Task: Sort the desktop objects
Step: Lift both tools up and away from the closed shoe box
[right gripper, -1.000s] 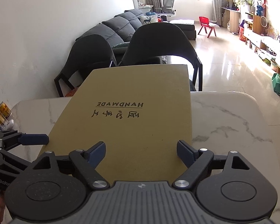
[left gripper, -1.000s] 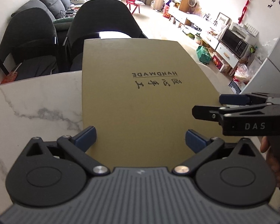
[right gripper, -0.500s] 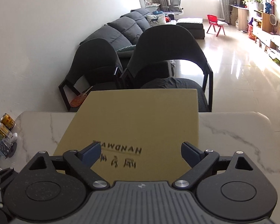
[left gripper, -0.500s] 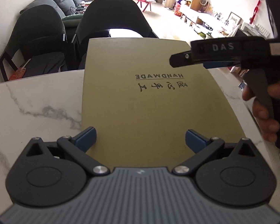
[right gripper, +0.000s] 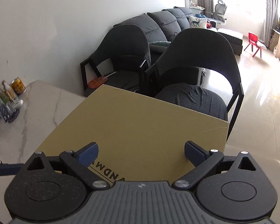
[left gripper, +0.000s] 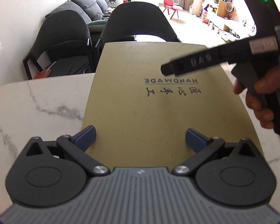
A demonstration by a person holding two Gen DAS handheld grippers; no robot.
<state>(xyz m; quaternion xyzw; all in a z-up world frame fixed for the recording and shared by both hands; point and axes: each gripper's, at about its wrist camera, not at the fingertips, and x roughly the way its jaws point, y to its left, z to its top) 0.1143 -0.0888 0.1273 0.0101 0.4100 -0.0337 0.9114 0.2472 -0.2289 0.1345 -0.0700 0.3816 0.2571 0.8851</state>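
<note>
Table: white marble top; bare surface is seen at 9 o'clock in the left view. Cans and bottles are kept at its far left edge, at 9 o'clock in the right view.

Left gripper: tongs are held wide apart, nothing between them; it is poised low over the near edge of the box, at 6 o'clock.

Box: flat tan carton, lid printed HANDMADE, closed. It is laid on the table, its far end overhanging toward the chairs at 12 o'clock.

Right gripper: tongs are likewise spread, empty; it is carried above the box's right half, seen at 2 o'clock in the left view.

Step in hand: judged as the approach to the box; no grasp has been made.

Next move: a grip on the lid's edge or the box's sides is called for, the far right corner being the likely hold.
</note>
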